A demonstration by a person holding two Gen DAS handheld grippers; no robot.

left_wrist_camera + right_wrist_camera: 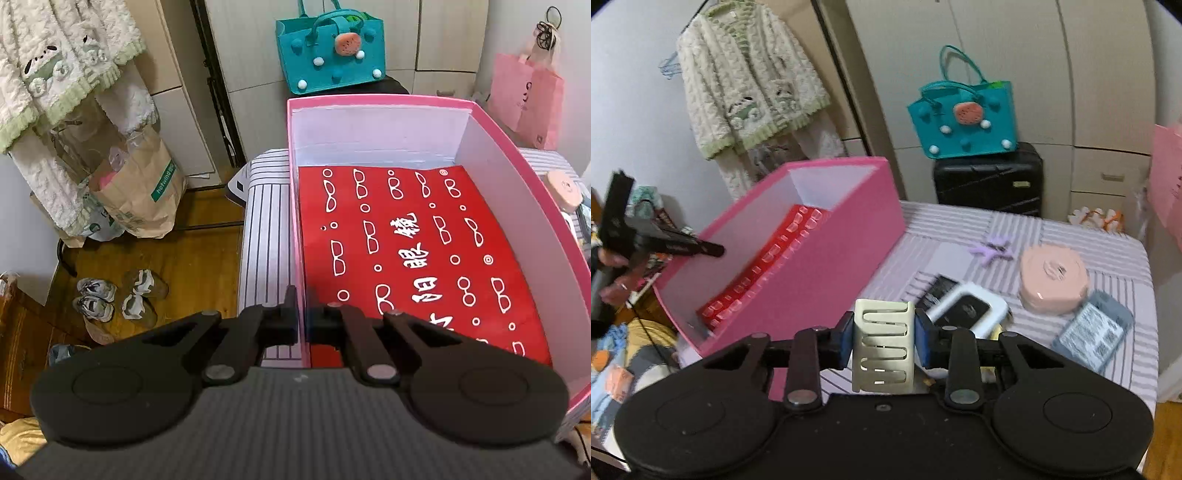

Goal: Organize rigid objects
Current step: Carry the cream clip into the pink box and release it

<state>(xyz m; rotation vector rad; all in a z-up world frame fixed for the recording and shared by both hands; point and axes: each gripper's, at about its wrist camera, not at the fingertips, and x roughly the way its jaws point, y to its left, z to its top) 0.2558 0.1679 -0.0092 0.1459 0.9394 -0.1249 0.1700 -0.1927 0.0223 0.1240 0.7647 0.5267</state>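
Observation:
A pink box (369, 100) with white inner walls and a red printed sheet (406, 240) on its bottom stands on the striped bed (264, 221). My left gripper (303, 317) is shut on the box's left wall, one finger outside and one inside. From the right wrist view the pink box (820, 266) looks tilted, and the left gripper (714, 250) grips its rim, held by a hand. My right gripper (884, 338) is shut on a cream hair claw clip (882, 347), held above the bed beside the box.
On the striped sheet (960, 229) lie a pink round case (1052, 275), a white-framed dark item (967, 306), a grey packet (1093, 332) and a purple clip (993, 249). A teal bag (964, 118) sits on a black suitcase (990, 181). Shoes (118, 295) lie on the floor.

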